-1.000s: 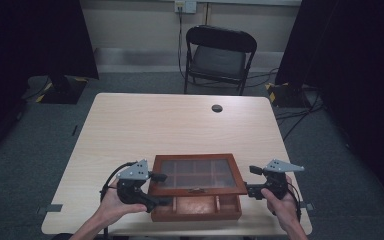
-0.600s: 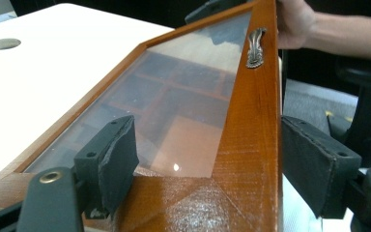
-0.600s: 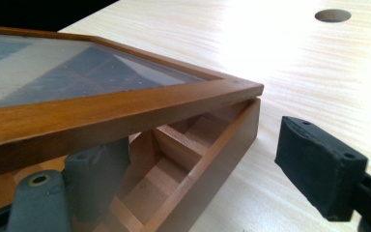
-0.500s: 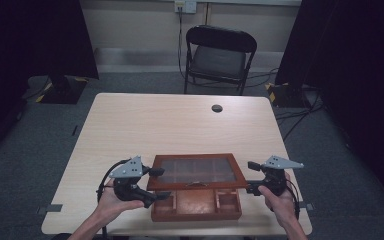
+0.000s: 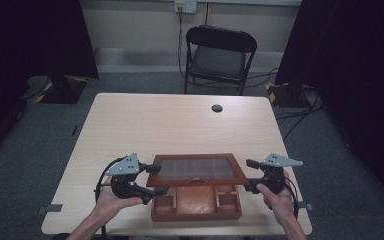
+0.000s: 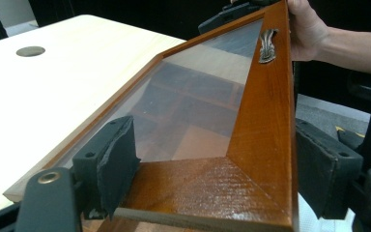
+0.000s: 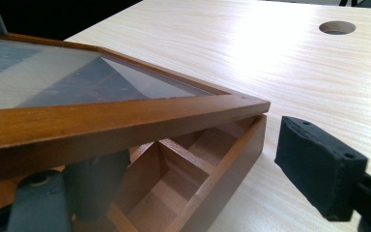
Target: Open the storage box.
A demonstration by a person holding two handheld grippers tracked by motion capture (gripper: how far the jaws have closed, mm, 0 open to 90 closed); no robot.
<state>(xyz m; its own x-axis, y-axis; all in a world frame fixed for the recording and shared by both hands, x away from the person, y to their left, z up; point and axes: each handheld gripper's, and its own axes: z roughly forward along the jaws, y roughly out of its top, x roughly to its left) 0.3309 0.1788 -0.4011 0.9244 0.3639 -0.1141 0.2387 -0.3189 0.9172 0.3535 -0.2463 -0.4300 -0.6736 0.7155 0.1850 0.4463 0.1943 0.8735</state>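
We have a wooden box [image 5: 196, 202] sitting at the near edge of the desk [image 5: 180, 125], its divided compartments open to view, and its glass-paned lid [image 5: 196, 169] is raised above it, apparently tilted on its far edge, though we cannot see hinges. Our left tool [image 5: 152, 180] sits at the lid's left end; in the left gripper view its jaws straddle the corner of the wooden frame, one pad against the glass side and the other well out from the outer edge, so it looks spread wide and bracketing the frame, not pinching it. Our right tool [image 5: 248, 176] sits at the lid's right end; in the right gripper view one jaw is tucked beneath the frame, apparently propping it from below, while the other stands clear off to the side, so it too is open with nothing clamped. We judge the lid stiff but fragile: polished wood that is likely slippery against the pads, and a thin pane that should not take pressure. We would take hold on the solid frame rails, near the corners or by the small metal handle [image 6: 267, 45] on the front rail, keeping both ends level so the frame does not twist. The box itself looks moderately heavy and rigid.
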